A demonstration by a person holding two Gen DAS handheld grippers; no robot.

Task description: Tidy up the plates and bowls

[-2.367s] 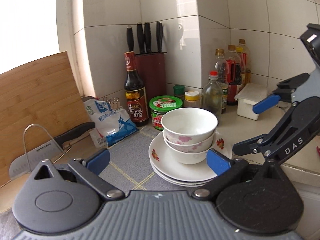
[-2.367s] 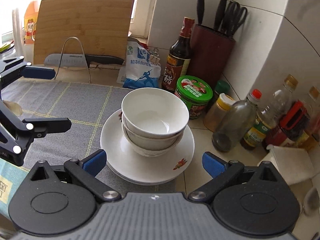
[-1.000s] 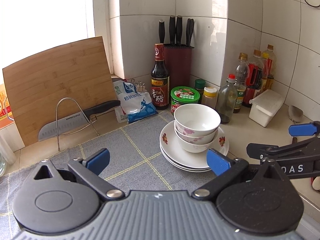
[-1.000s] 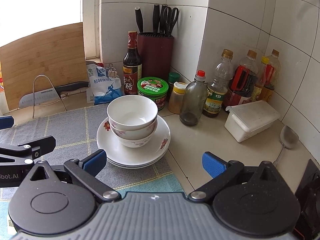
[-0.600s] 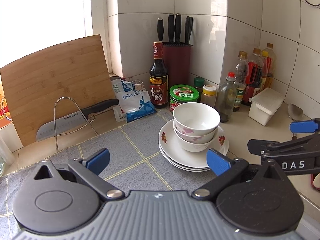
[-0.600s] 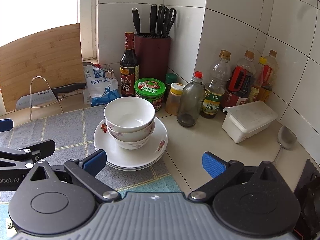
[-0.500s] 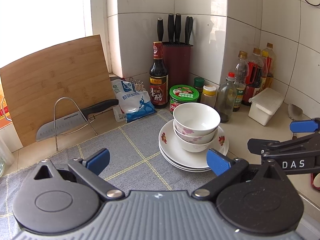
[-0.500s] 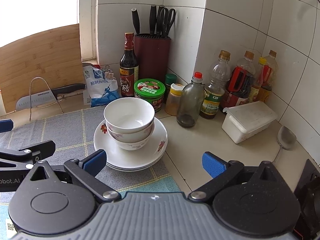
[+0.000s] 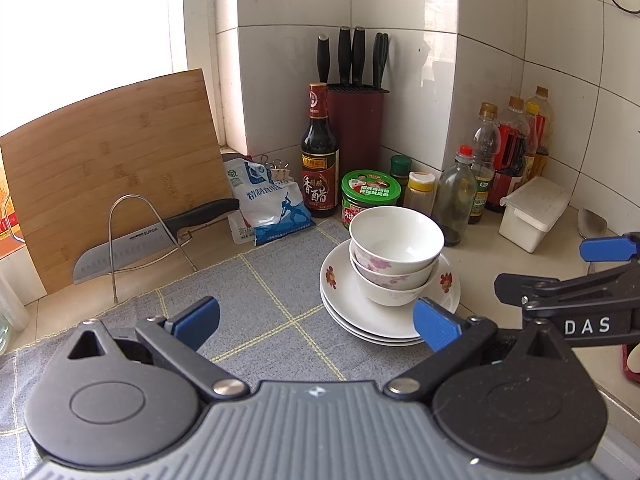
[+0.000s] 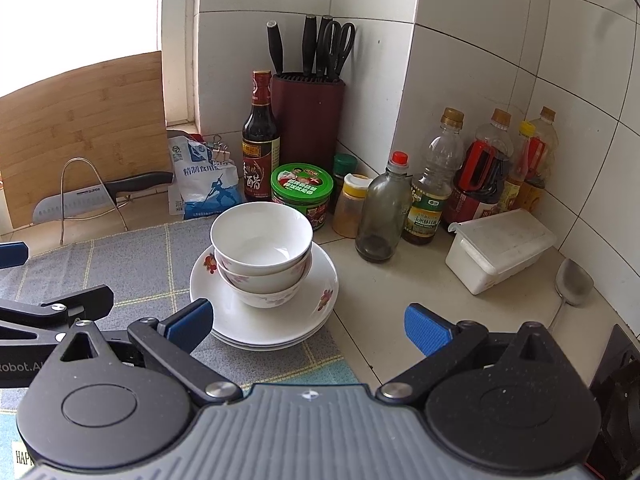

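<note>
Nested white floral bowls point(image 9: 396, 240) stand on a stack of white floral plates point(image 9: 344, 308) at the edge of a grey mat point(image 9: 260, 280). The same bowls point(image 10: 260, 236) and plates point(image 10: 276, 320) show in the right wrist view. My left gripper point(image 9: 316, 322) is open and empty, held back from the stack and to its left. My right gripper point(image 10: 308, 326) is open and empty, in front of the stack and to its right. Each gripper shows at the edge of the other's view.
Behind the stack stand a green-lidded jar point(image 9: 370, 194), a dark vinegar bottle point(image 9: 319, 156), a knife block point(image 9: 356, 120) and several bottles point(image 10: 456, 176). A white lidded box point(image 10: 500, 248) and a spoon point(image 10: 572, 280) lie right. A cutting board point(image 9: 108, 160), cleaver point(image 9: 132, 248) and salt bag point(image 9: 272, 208) are left.
Both grippers have pulled back and up from the stack, which now looks smaller and farther away. In the last half second almost nothing has moved. Both stay open.
</note>
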